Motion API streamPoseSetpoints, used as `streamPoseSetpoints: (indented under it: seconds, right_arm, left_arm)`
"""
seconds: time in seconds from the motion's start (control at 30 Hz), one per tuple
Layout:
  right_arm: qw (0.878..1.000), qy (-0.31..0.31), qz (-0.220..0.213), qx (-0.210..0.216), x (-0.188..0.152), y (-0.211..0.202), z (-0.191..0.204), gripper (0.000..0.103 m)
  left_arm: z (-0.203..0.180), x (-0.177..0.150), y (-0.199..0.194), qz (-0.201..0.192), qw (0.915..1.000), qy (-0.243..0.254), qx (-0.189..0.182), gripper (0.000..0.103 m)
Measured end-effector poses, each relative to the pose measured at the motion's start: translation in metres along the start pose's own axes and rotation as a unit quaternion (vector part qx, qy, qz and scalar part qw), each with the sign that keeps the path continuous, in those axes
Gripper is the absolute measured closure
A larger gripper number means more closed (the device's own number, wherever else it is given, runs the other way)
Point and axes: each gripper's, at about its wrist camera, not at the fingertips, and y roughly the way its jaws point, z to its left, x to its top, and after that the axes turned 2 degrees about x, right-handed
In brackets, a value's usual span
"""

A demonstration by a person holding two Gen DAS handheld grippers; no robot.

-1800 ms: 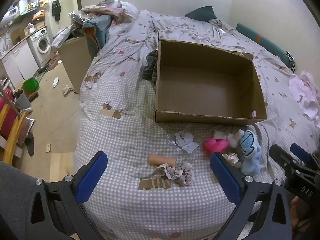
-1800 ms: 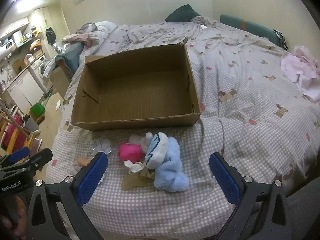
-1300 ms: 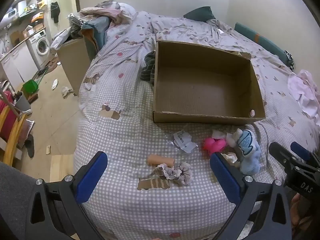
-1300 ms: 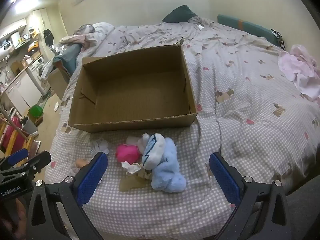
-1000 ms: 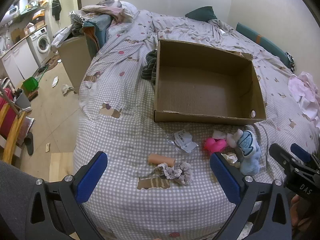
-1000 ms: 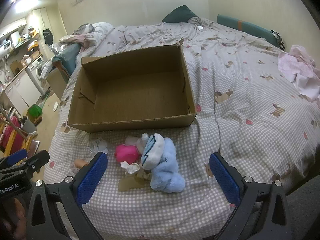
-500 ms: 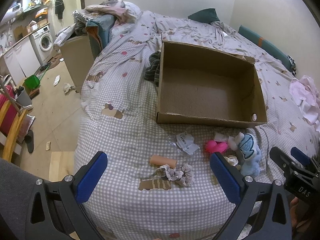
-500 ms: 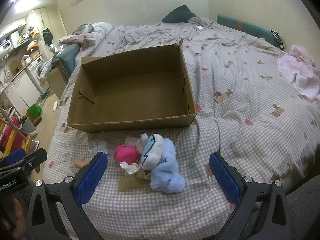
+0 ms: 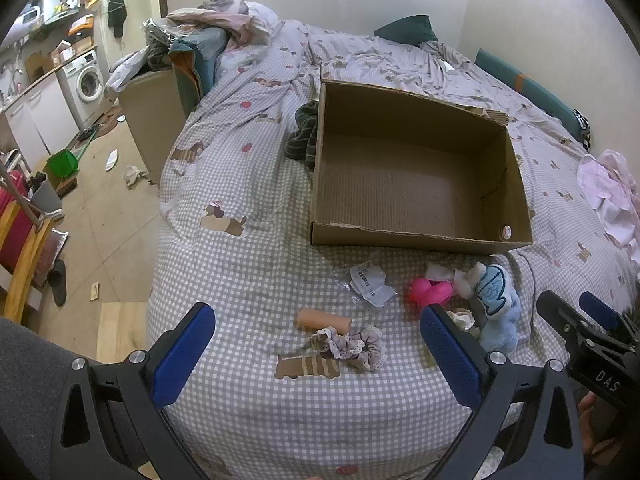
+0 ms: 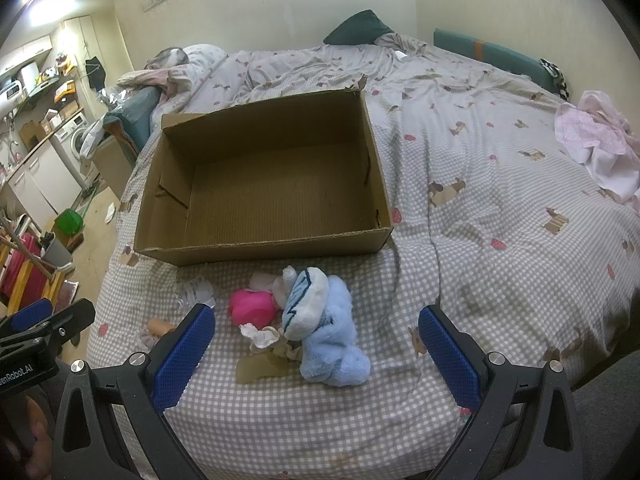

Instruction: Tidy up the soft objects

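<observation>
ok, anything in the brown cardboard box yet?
No, the open brown cardboard box shows only bare corrugated floor, while the light blue plush toy and the bright pink soft toy lie on the checked bedspread in front of it.

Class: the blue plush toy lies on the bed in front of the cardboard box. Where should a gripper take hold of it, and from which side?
Probably grip the blue plush toy across its fluffy body, below the white head, coming from above with the open right gripper. It lies on its side, body clear on the right, while small items crowd its left.
</observation>
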Motion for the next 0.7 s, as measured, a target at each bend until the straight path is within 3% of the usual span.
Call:
streamPoseSetpoints:
  seconds: [0.7]
  right_arm:
    - [1.0,-0.001,0.005,0.003,-0.0012,0.0015,0.003,0.0]
  left_arm:
    - [-0.0004,-0.0012,-0.0007,0.005,1.0,0.0,-0.002,0.001]
